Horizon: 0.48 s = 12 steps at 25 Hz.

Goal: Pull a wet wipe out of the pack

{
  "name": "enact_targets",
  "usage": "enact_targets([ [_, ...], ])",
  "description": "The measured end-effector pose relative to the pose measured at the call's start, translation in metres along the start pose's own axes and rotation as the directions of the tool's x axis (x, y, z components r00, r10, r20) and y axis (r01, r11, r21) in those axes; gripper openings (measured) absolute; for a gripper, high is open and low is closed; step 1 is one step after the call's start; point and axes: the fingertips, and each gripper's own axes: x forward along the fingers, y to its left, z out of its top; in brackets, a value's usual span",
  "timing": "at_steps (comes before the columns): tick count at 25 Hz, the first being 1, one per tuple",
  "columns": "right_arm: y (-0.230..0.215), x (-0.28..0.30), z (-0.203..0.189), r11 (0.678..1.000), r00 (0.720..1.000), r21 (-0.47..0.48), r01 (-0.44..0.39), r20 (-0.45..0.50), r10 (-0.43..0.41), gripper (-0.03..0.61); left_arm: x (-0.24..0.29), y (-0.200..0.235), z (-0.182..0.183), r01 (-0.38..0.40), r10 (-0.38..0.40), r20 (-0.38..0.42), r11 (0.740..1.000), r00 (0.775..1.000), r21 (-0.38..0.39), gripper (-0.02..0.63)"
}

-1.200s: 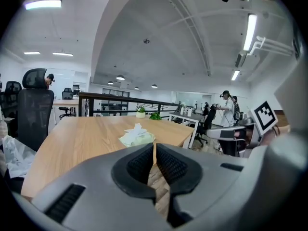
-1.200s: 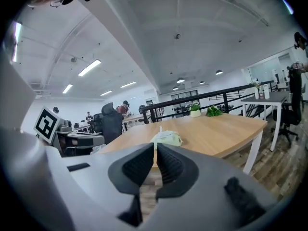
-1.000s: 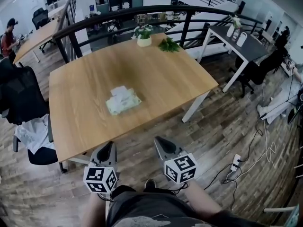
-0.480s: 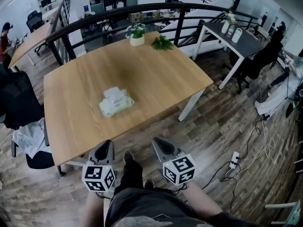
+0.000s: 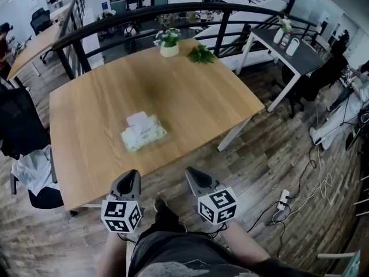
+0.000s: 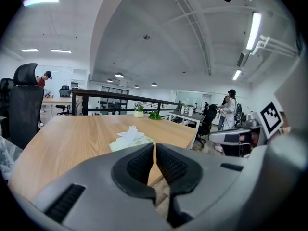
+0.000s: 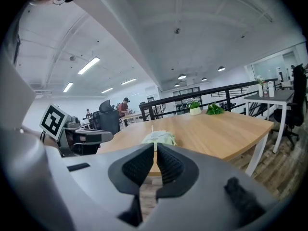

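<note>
Finds wipe pack flat on table, long axis left-right, right end slightly farther. Holds left gripper and right gripper side by side off the near edge, aimed far, jaws together, empty.

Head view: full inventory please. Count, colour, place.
table: 1, light wood, centre
wipe pack: 1, pale green, white wipe sticking up, near-left part of table
potted plant: 1, white pot, table's far edge
leaves: 1 bunch, green, right of the pot
railing: 1, black, behind table
side table: 1, dark top, white legs, upper right
containers: 2, white, on side table
chair: 1, black, left of table, white cloth draped on it
power strip: 1, white, floor at right
left gripper: 1, grey, shut, empty, by table's near edge
right gripper: 1, grey, shut, empty, beside it
</note>
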Motion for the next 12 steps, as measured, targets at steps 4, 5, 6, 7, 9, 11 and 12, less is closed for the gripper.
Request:
enact_targets([
  [4,-0.005,0.026,0.009,1.0,1.0,-0.012,-0.017,-0.013,0.016,0.029,0.017,0.019,0.005,-0.016,0.016,-0.007,1.0,1.0,-0.015,0.028],
  [5,-0.007,0.032,0.012,1.0,1.0,-0.014,-0.02,-0.017,0.019,0.029,0.021,0.023,0.007,-0.019,0.019,-0.008,1.0,1.0,-0.02,0.028],
  [6,-0.009,0.04,0.014,1.0,1.0,-0.015,-0.022,-0.021,0.022,0.029,0.026,0.027,0.009,-0.019,0.019,-0.007,0.999,1.0,-0.026,0.028],
  [7,-0.011,0.047,0.016,1.0,0.999,-0.016,-0.024,-0.024,0.024,0.029,0.03,0.032,0.011,-0.016,0.016,-0.003,0.999,1.0,-0.032,0.028],
  [9,-0.015,0.064,0.021,0.999,0.999,-0.02,-0.029,-0.033,0.028,0.029,0.04,0.041,0.015,-0.013,0.013,0.002,0.999,1.0,-0.043,0.028],
  [11,-0.017,0.08,0.026,0.999,0.999,-0.026,-0.035,-0.04,0.034,0.029,0.05,0.051,0.016,-0.017,0.017,-0.009,0.999,1.0,-0.042,0.029],
  [12,-0.018,0.088,0.029,0.999,0.998,-0.029,-0.038,-0.044,0.037,0.029,0.055,0.056,0.016,-0.019,0.018,-0.016,0.999,1.0,-0.037,0.028],
])
